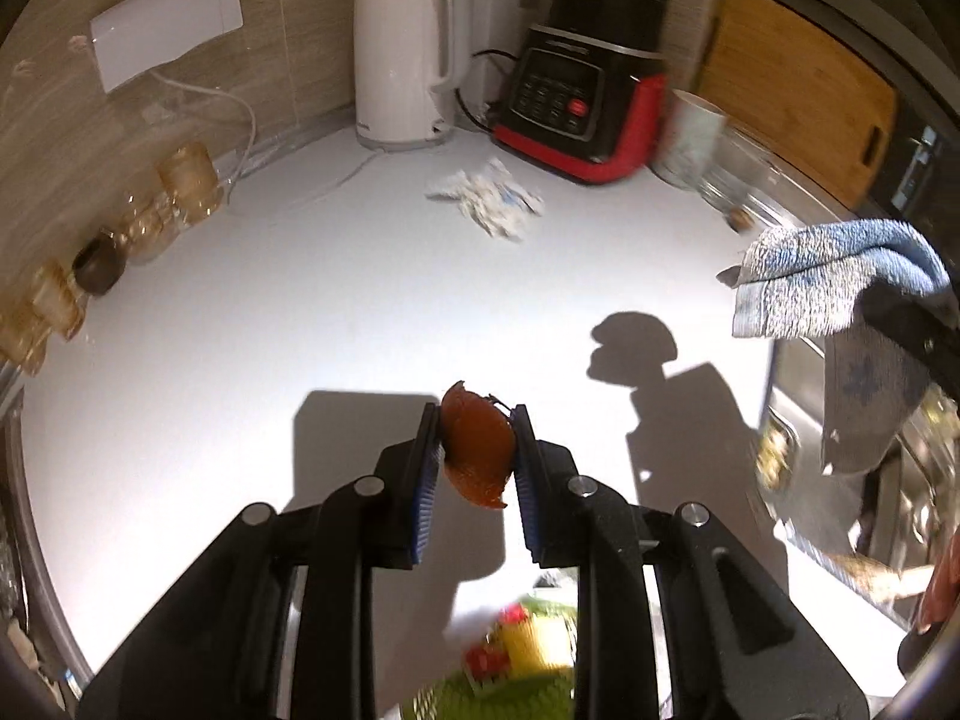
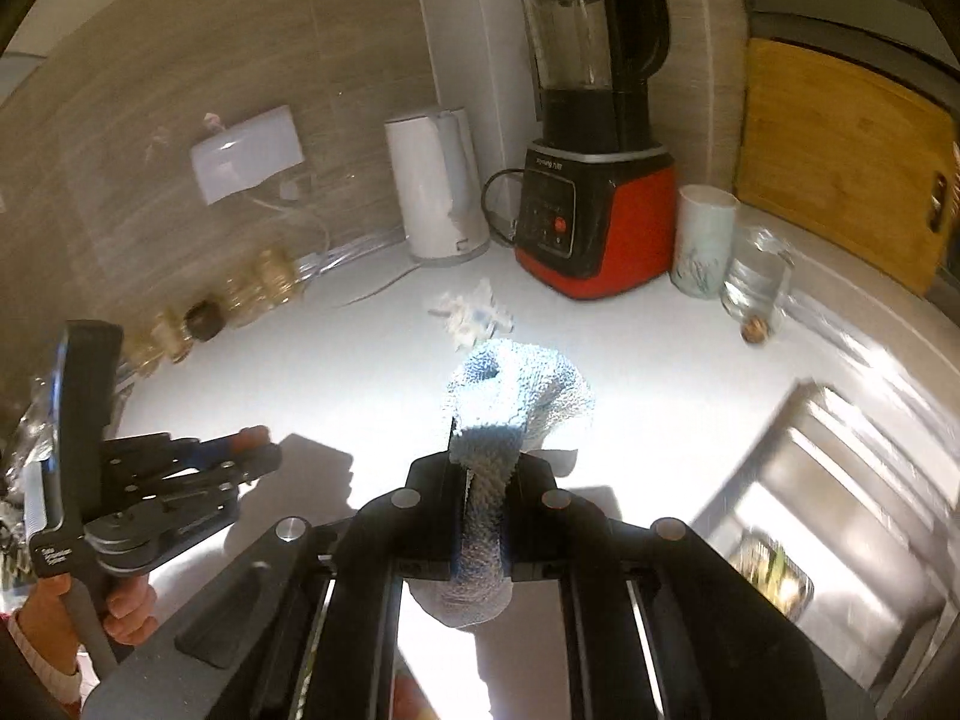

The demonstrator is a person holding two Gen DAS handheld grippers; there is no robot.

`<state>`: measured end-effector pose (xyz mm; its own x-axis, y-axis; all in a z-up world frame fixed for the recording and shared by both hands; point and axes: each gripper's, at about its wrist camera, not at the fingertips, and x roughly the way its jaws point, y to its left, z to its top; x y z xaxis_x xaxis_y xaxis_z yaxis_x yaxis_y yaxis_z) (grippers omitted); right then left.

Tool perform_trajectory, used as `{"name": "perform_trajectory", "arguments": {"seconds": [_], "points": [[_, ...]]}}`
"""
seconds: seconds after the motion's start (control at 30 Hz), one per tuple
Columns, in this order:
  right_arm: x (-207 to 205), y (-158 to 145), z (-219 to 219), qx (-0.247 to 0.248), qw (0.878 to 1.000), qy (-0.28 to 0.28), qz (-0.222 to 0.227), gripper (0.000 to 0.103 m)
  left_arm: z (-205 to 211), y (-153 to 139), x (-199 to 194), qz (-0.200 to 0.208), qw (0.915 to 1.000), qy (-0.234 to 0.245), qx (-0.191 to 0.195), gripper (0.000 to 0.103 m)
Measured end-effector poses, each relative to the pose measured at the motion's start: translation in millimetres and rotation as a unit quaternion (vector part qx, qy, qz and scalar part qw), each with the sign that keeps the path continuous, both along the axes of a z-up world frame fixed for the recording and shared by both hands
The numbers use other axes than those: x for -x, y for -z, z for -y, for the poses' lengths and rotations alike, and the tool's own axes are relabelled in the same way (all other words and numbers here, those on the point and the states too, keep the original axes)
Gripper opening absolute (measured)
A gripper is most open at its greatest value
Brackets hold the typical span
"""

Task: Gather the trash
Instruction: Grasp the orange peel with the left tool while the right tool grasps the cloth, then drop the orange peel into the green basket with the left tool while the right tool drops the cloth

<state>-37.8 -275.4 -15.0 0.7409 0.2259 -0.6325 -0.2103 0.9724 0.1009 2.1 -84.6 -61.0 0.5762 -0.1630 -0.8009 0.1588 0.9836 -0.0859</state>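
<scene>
Peel [image 1: 477,450] — orange, probably fruit skin — is sitting clamped in my left gripper [image 1: 477,456]; my right gripper [image 2: 485,516] is pinching the blue cloth [image 2: 516,390]. Crumpled wrapper [image 1: 486,201] is lying at twelve o'clock — left is nearer.

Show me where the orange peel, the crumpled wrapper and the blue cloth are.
orange peel [image 1: 477,450], left wrist view, middle of its orange face.
crumpled wrapper [image 1: 489,201], left wrist view, centre of the wad.
blue cloth [image 2: 519,396], right wrist view, bunched top.

Home kitchen corner
A white kettle [image 1: 403,63], a blender [image 2: 591,126] and a cutting board [image 2: 840,165] are standing by a steel sink [image 2: 834,480].
</scene>
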Motion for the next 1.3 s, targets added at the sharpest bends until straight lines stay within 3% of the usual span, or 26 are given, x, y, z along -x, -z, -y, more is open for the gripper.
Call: {"name": "perform_trajectory", "arguments": {"seconds": [0.23, 0.5, 0.83, 1.1, 1.23, 1.3], "points": [[94.9, 11.3, -20.3, 0.0, 0.999, 0.029, -0.02, 0.009, -10.7, 0.3, 72.8, -0.013, 0.9991, 0.041, 0.003, 0.023], [162.1, 42.1, -46.7, 0.002, 0.998, 0.038, -0.054, 0.009, -20.7, 11.3, 124.3, -0.027, 0.9966, 0.078, -0.003, 0.023], [190.2, 82.6, -70.9, 0.006, 0.995, 0.025, -0.096, 0.01, -29.9, 26.7, 150.4, -0.037, 0.9946, 0.096, -0.009, 0.023], [183.8, 130.5, -83.6, 0.014, 0.99, 0.01, -0.141, 0.01, -38.5, 49.5, 159.4, -0.059, 0.9933, 0.098, -0.017, 0.023], [171.4, 166.2, -89.5, 0.029, 0.983, 0.007, -0.179, 0.024, -39.7, 55.8, 160.3, -0.068, 0.993, 0.096, -0.015, 0.023], [169.4, 174.3, -87.4, 0.026, 0.982, 0.015, -0.184, 0.052, -39.5, 57.5, 160.6, -0.068, 0.993, 0.095, -0.019, 0.023]]}}
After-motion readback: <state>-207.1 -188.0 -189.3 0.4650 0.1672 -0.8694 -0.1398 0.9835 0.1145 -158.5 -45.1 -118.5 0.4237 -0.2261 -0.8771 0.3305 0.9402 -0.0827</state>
